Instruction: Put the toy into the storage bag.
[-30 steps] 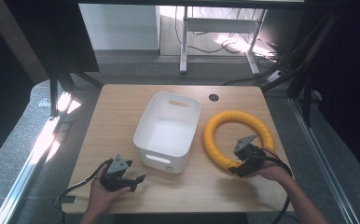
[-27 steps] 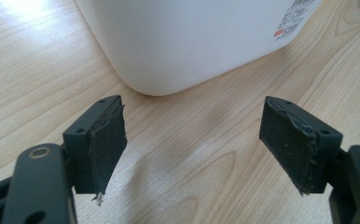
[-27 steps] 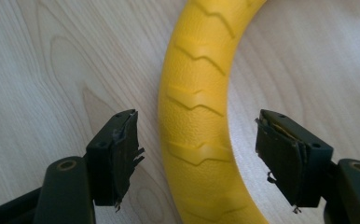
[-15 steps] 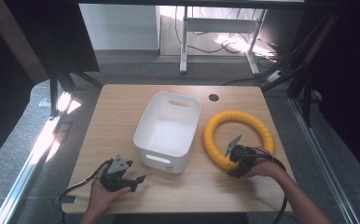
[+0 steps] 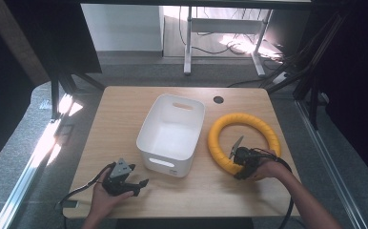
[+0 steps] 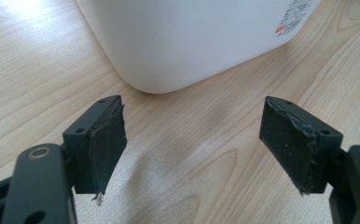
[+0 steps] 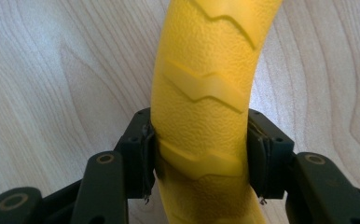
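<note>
Ring [image 5: 243, 141] lies flat on table [image 5: 125, 119], right of bin [image 5: 171, 133], just beside it. Right gripper [image 7: 201, 154] clamps the ring's near arc, a jaw on each flank. Textured skin with chevron ridges: likely rubbery, light, grippy, somewhat flexible. Best held across the tube, as here.

Left gripper [image 6: 201, 144] jaws spread wide, empty, low over the wood, aimed at the bin's corner.

Right gripper view gives pad contact and surface texture; high view gives the full loop and layout. Left gripper view shows a label on the bin wall.

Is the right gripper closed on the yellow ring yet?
Yes, shut on it: the right gripper has both pads pressed against the yellow ring, which lies on the table.
</note>
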Action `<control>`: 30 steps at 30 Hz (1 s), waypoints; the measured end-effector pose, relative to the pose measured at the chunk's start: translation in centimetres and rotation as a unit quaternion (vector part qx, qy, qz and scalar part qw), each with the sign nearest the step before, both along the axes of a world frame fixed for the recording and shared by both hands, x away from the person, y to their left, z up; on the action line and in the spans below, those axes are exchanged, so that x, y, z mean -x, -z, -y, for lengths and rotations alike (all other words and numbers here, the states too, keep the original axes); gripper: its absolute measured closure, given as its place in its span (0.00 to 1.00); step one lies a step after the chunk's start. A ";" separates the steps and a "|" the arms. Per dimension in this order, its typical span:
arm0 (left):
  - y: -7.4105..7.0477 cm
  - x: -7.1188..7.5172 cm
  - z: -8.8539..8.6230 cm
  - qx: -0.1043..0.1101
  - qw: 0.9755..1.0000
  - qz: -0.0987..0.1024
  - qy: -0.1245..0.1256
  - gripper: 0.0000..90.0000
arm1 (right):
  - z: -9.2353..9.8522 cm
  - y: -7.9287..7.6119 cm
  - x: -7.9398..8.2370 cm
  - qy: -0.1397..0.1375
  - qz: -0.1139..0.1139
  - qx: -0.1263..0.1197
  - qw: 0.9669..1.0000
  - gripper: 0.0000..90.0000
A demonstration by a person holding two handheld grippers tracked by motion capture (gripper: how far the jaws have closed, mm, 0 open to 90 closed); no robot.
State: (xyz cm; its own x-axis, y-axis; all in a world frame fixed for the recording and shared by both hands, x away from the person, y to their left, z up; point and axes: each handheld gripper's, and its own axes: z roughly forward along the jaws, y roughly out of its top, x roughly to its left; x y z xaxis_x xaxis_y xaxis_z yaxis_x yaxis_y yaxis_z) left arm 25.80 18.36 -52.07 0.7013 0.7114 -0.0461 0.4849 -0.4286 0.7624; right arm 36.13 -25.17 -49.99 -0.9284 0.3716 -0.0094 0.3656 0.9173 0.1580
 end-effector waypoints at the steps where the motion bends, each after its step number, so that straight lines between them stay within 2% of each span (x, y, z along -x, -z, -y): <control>1: 0.0 0.0 0.0 -0.001 1.000 0.001 0.001 0.25 | 0.0 0.0 0.0 -0.001 0.001 0.002 1.000 0.56; 5: -0.1 0.0 -0.1 -0.002 1.000 0.001 0.001 0.25 | 0.1 -0.2 -0.2 -0.006 -0.005 -0.005 1.000 0.56; 7: -0.1 0.0 -0.1 -0.002 1.000 0.002 0.000 0.25 | 0.3 -0.7 -0.3 0.001 -0.005 -0.029 1.000 0.57; 8: -0.1 0.0 -0.1 -0.002 1.000 0.002 0.000 0.25 | 0.3 -0.7 -0.3 0.001 -0.005 -0.029 1.000 0.57; 9: -0.1 0.0 -0.1 -0.002 1.000 0.001 0.000 0.25 | 0.6 -1.6 -0.4 0.009 -0.004 -0.059 0.998 0.57; 10: -0.1 0.0 -0.1 -0.002 1.000 0.001 0.000 0.25 | 0.6 -1.6 -0.4 0.009 -0.004 -0.059 0.998 0.57; 11: 0.0 0.0 0.0 -0.002 1.000 0.001 0.000 0.25 | 1.0 -2.5 -0.5 0.014 -0.004 -0.088 0.996 0.57; 15: 0.0 0.0 0.0 -0.003 1.000 0.001 -0.001 0.25 | 1.6 -3.8 -0.5 0.025 -0.003 -0.137 0.990 0.57; 21: 0.0 -0.1 0.0 -0.004 1.000 0.000 -0.001 0.25 | 2.9 -5.3 -0.6 0.046 0.002 -0.213 0.976 0.57; 24: 0.0 -0.1 0.0 -0.003 1.000 0.000 -0.002 0.25 | 3.4 -5.7 -0.7 0.052 0.003 -0.239 0.970 0.57; 30: 0.1 -0.1 0.1 0.000 1.000 -0.002 -0.002 0.25 | 4.0 -6.5 -0.9 0.059 -0.002 -0.262 0.963 0.57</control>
